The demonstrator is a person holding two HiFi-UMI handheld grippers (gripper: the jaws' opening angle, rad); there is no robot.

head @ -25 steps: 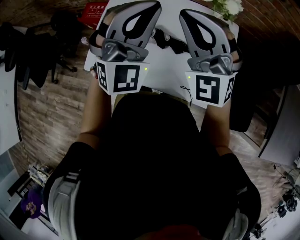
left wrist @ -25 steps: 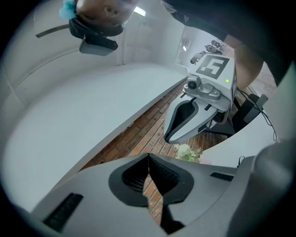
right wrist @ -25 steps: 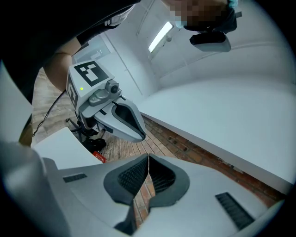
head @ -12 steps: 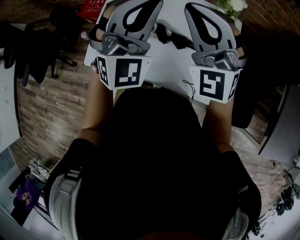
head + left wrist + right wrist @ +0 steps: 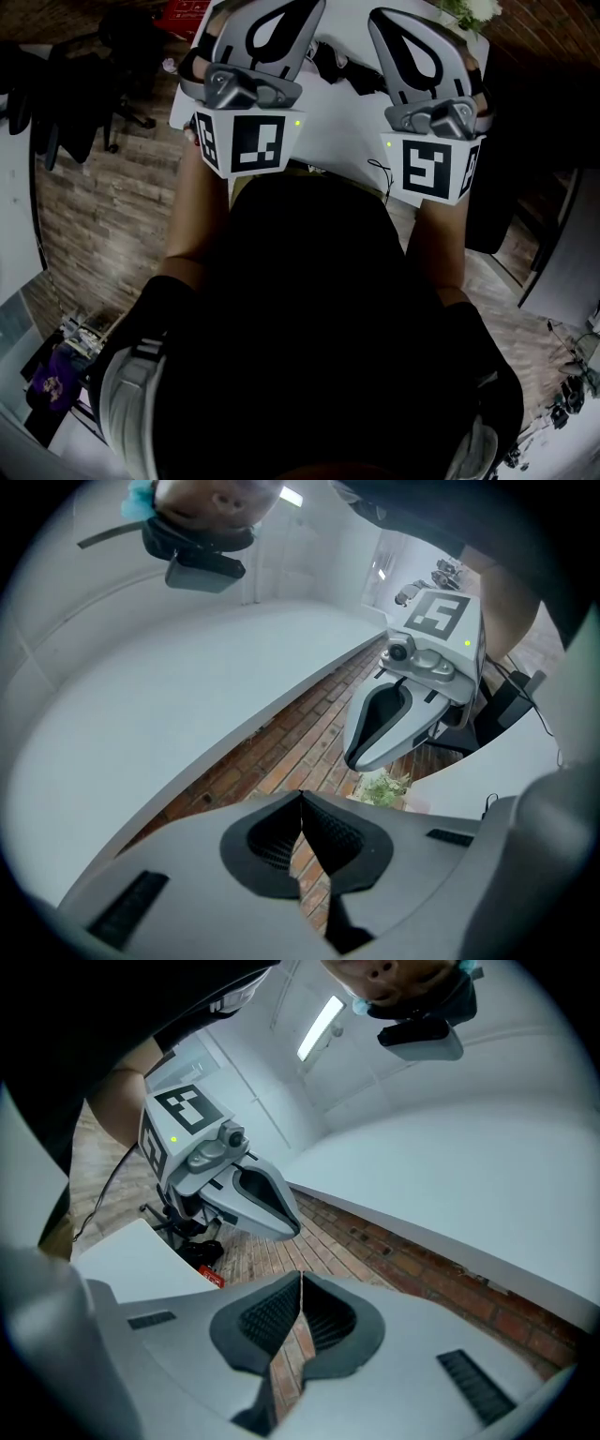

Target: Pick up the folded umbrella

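**Both grippers empty, umbrella on tabletop**

- Left gripper (image 5: 300, 799): jaws together, tips met, nothing between them. Its view looked past the jaws at a brick wall and the other gripper, not at the tabletop.
- Right gripper (image 5: 300, 1281): jaws together as well, nothing held. Its view showed brick wall, wood floor and the left gripper off to the side.
- In the head view both grippers were held level, side by side and well apart, over the white tabletop (image 5: 347, 131), just past its near edge. The person's dark torso filled the lower half of that view.
- Umbrella (image 5: 330, 67): a dark bundle lying on the tabletop toward the far edge, seen in the gap between the two grippers. It was partly hidden by them, and neither gripper touched it.
- Plant (image 5: 469, 11) stood at the far right corner.
- A thin cable (image 5: 378, 175) hung at the near edge, just beside the right gripper's marker cube.
- A chair (image 5: 89, 89) stood on the wood floor off the left edge.
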